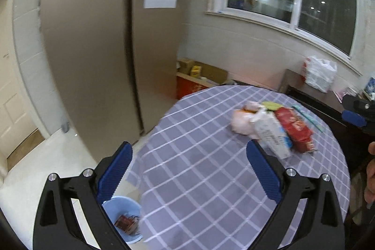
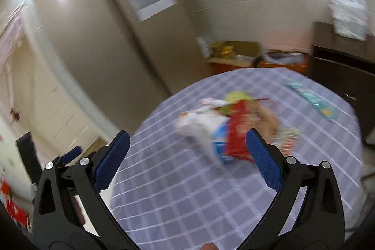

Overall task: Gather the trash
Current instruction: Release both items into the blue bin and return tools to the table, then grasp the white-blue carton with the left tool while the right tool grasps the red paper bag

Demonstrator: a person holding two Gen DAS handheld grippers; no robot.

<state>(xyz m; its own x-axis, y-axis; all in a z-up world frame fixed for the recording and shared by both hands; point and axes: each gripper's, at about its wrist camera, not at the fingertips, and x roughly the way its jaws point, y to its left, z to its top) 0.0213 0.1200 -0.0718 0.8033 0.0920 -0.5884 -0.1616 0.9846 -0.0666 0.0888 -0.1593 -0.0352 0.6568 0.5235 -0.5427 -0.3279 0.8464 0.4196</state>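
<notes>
A pile of trash lies on the round table with a grey checked cloth (image 1: 199,179): a pink plastic bag (image 1: 243,123), a white and blue packet (image 1: 271,132) and a red wrapper (image 1: 295,130). A light blue bin (image 1: 126,219) stands on the floor at the table's left edge with a red wrapper inside. My left gripper (image 1: 189,156) is open and empty above the table's near left. My right gripper (image 2: 187,144) is open and empty, its view blurred, short of the pile (image 2: 220,130).
A tall beige fridge (image 1: 93,50) stands left of the table. Cardboard boxes (image 1: 201,74) sit on the floor behind it. A dark cabinet (image 1: 323,104) with a white bag (image 1: 318,74) is at the back right. A teal packet (image 2: 311,100) lies far right on the table.
</notes>
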